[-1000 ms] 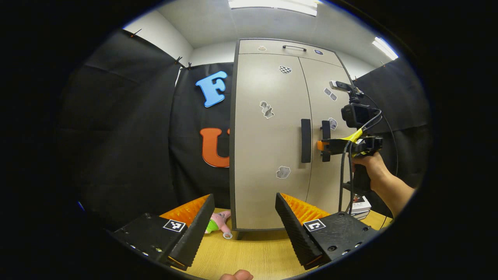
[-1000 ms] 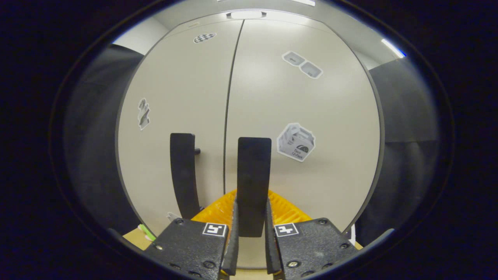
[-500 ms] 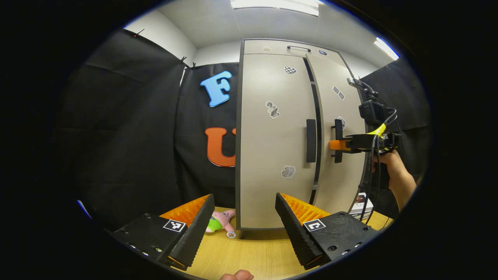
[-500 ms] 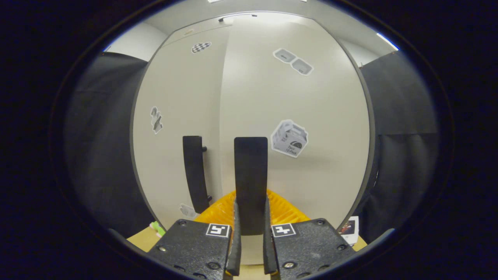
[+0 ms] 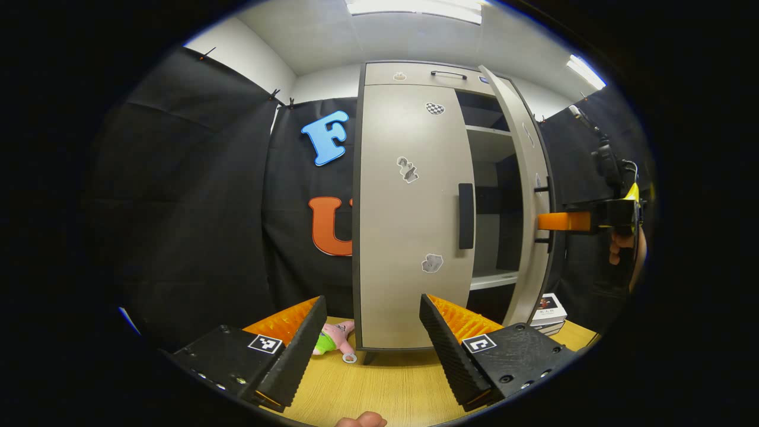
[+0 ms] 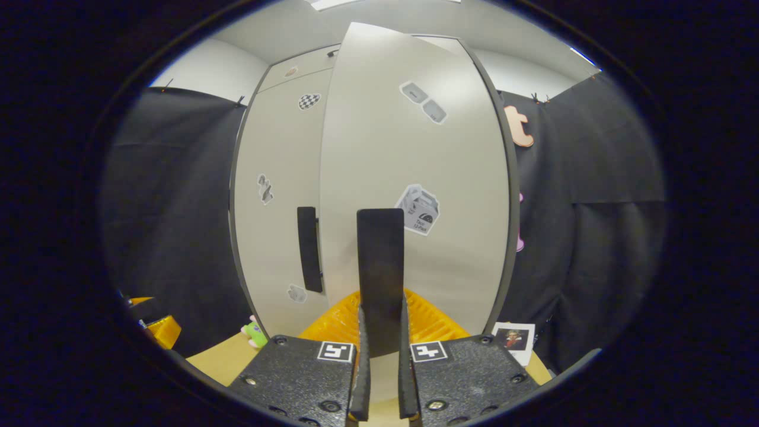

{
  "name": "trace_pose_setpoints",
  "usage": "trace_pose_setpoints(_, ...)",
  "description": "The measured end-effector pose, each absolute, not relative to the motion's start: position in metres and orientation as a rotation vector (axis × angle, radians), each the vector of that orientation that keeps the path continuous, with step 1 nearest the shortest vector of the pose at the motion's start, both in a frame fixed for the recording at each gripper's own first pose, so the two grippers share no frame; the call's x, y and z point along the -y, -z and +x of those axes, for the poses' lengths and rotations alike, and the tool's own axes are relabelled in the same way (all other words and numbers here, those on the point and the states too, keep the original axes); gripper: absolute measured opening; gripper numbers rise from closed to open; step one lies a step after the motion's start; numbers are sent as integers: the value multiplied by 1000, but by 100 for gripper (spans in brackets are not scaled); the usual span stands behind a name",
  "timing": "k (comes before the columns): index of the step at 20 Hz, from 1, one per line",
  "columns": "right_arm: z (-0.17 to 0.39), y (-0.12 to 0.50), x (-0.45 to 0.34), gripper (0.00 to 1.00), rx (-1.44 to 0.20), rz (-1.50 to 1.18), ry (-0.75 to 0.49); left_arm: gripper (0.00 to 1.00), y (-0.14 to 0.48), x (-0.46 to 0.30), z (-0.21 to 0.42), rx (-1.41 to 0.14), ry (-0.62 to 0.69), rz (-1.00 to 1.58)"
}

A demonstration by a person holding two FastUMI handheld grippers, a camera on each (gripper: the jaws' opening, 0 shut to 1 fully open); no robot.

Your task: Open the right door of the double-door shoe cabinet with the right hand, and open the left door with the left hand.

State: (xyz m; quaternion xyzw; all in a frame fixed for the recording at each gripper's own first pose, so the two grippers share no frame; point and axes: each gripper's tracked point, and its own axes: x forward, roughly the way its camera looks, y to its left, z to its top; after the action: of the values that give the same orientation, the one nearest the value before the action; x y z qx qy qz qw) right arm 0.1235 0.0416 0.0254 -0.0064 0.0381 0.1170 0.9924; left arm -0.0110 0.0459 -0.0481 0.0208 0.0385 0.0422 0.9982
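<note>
Already the right door [image 5: 529, 196] of the shoe cabinet [image 5: 415, 71] stood swung well out on the right of the scene, baring shelves [image 5: 489, 133] and a dark interior whose depths could not be made out. In the right gripper view the right tongs [image 6: 380, 356] were clamped narrow on the right door's handle [image 6: 380, 261], both fingers pressing its sides; the lower end of the handle was hidden between them. That door [image 6: 415, 178] covered the cabinet's opening from this angle. In the left gripper view those right tongs [image 5: 557, 221] showed far off at the door's edge, with the hand [image 5: 622, 249] holding them cut off by the picture's rim.

The left door [image 5: 409, 213] was shut, its handle [image 5: 466, 216] untouched. The left tongs [image 5: 367, 332] hung wide apart, holding nothing, near the viewer and well apart from the cabinet, above the wooden desk [image 5: 385, 385]. A small pink and green plush toy [image 5: 333, 340] lay on the desk by the cabinet's left foot, partly hidden behind a finger of the tongs. A stack of books [image 5: 548, 311] sat on the desk at the right, partly behind the open door. A fingertip [image 5: 360, 420] was cut off at the bottom edge.
</note>
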Motion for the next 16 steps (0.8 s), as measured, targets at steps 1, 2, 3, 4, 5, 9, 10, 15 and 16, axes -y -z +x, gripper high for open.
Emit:
trace_pose_setpoints(1, 118, -25, -35, 22, -79, -18, -234, 94, 47, -43, -10, -78, -87, 49)
trace_pose_setpoints(2, 112, -25, -28, 22, -81, -25, -236, 94, 45, -40, -9, -77, -91, 54)
trace_pose_setpoints(3, 108, -25, -23, 22, -81, -28, -240, 94, 43, -37, -10, -73, -98, 57)
trace_pose_setpoints(4, 103, -26, -15, 22, -81, -29, -244, 94, 39, -35, -11, -67, -108, 60)
trace_pose_setpoints(5, 97, -25, -4, 22, -84, -27, -247, 94, 37, -31, -11, -61, -115, 63)
trace_pose_setpoints(9, 83, -26, 27, 21, -93, -48, -261, 94, 27, -8, -9, -32, -123, 65)
trace_pose_setpoints(10, 81, -27, 33, 21, -93, -55, -263, 94, 26, -2, -8, -34, -123, 60)
trace_pose_setpoints(15, 75, -27, 71, 20, -90, -84, -243, 94, 25, 31, 0, -27, -119, 53)
trace_pose_setpoints(16, 75, -28, 79, 20, -90, -97, -227, 94, 25, 36, 1, -23, -120, 47)
